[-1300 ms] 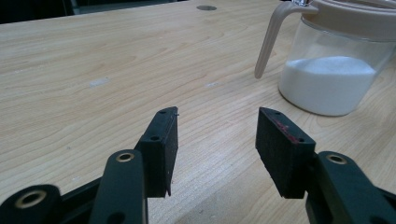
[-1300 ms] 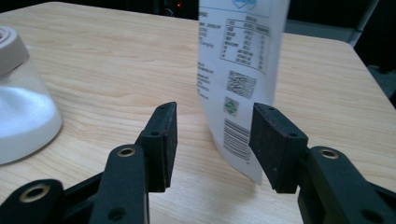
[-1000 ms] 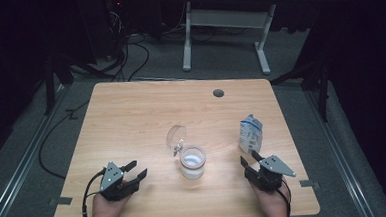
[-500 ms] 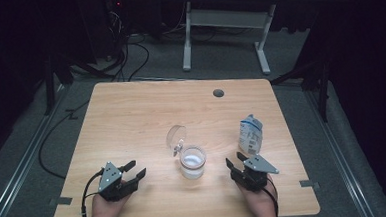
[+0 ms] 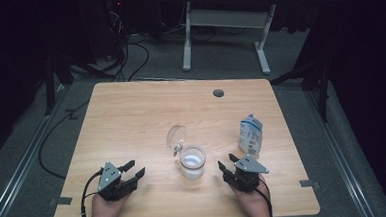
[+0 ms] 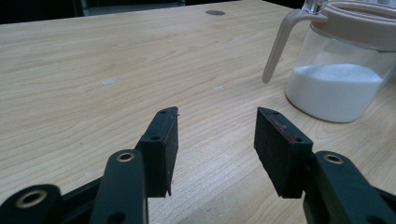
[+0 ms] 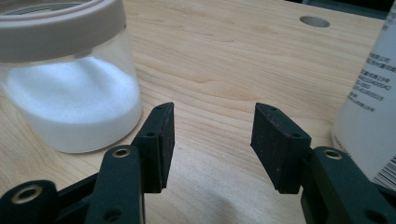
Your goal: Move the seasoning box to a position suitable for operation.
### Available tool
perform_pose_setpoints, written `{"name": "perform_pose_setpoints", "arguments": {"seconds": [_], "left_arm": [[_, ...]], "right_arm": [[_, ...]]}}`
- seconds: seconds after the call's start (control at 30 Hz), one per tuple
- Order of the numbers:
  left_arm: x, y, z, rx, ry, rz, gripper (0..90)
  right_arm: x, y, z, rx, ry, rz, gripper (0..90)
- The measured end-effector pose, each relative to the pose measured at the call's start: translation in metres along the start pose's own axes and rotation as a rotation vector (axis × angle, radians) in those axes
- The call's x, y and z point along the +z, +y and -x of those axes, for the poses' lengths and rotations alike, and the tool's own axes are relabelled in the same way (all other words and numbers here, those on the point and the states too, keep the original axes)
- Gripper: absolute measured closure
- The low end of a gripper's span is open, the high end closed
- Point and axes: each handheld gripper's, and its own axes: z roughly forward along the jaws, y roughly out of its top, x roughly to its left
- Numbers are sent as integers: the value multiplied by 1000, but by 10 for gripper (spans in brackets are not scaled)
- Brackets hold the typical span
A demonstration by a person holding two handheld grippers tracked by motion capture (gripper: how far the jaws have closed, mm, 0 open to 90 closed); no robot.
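Both grippers, left [image 5: 133, 172] and right [image 5: 227, 168], rest low in frame, fingers wide apart, empty. Jar [image 5: 192, 161] open, pouch [image 5: 250, 135] untouched: work barely begun.

The table [image 5: 146, 116] is pale wood with fine grain — one dark round hole [image 5: 218, 92] near its far edge. The jar [image 5: 192, 161] is clear with a beige rim, white powder inside. The pouch [image 5: 251, 135] is white with blue print. Both grippers — left [image 5: 132, 171], right [image 5: 227, 164] — are black.
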Motion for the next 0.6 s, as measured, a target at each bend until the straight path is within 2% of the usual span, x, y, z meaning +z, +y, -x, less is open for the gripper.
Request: {"name": "perform_pose_setpoints", "arguments": {"seconds": [0.17,0.47,0.6], "left_arm": [[1,2,1,-6,13,-14,521],[8,6,7,-56,4,-28,551],[13,12,15,-34,7,-35,563]], "right_arm": [[2,0,-7,-23,22,-7,529],[7,4,-20,-49,73,-12,580],[8,6,-25,-60,91,-10,591]]}}
